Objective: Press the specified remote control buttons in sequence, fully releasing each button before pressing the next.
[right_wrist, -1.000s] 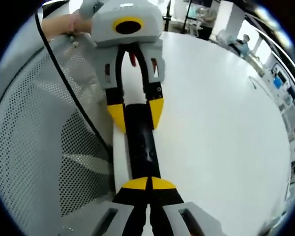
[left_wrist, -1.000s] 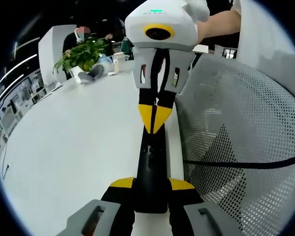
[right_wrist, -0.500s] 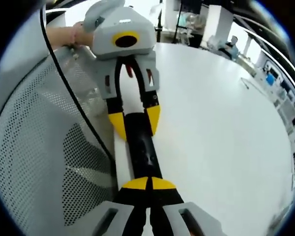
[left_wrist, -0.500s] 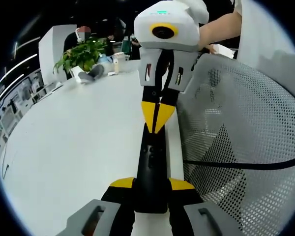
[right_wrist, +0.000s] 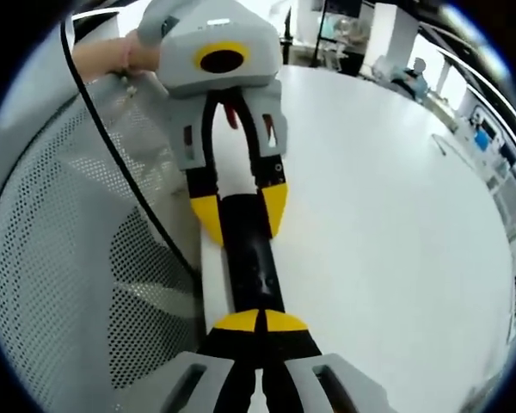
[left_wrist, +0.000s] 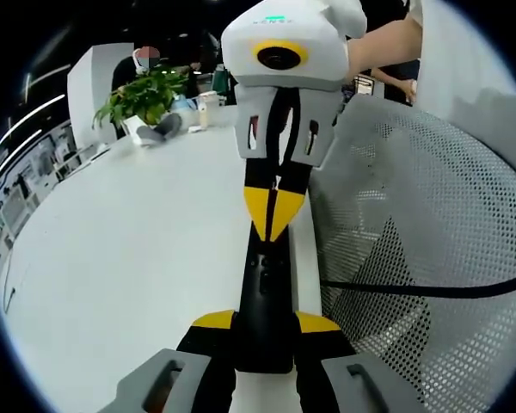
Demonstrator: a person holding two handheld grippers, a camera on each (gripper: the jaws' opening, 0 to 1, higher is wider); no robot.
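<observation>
You had the black remote control point(left_wrist: 264, 301) lying lengthwise on the white desk point(left_wrist: 120, 258), close along the desk's edge beside a white perforated mesh panel point(left_wrist: 430, 224). Your left gripper point(left_wrist: 265, 323) clamped one end of it, the yellow-tipped jaws pressed against either side of the body. Your right gripper point(right_wrist: 260, 323) had its jaws drawn together, tips meeting, and those joined tips rested on the remote's upper face partway along it (in the left gripper view they came down as a single yellow wedge point(left_wrist: 273, 212) touching the top of the remote). In the right gripper view the remote point(right_wrist: 249, 267) ran between the two grippers. A black cable point(left_wrist: 430, 288) crossed the mesh. A potted green plant point(left_wrist: 142, 96) stood far across the desk.
</observation>
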